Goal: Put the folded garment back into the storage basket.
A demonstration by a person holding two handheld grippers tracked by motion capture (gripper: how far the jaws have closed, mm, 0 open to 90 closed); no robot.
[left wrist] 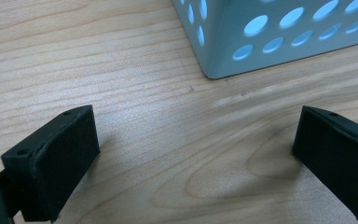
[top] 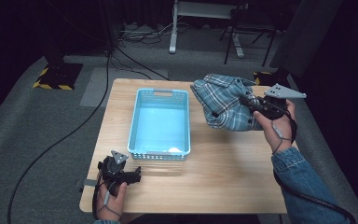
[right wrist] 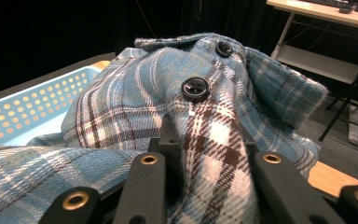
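Right gripper (right wrist: 205,158) jaws clamped on the plaid shirt (top: 223,105), lifted at the surface's far right corner.
Left gripper (left wrist: 191,154) jaws wide, empty, near the front-left edge; carry the bundle high over the blue basket (top: 142,112) rim before letting go.

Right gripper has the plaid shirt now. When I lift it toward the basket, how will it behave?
Likely floppy: the plaid shirt lies bunched in soft folds, so the free parts should hang and trail below the right gripper. Probably light, being thin-looking woven cloth. A dangling part may catch on the rim of the blue basket, so lifting high seems wise.
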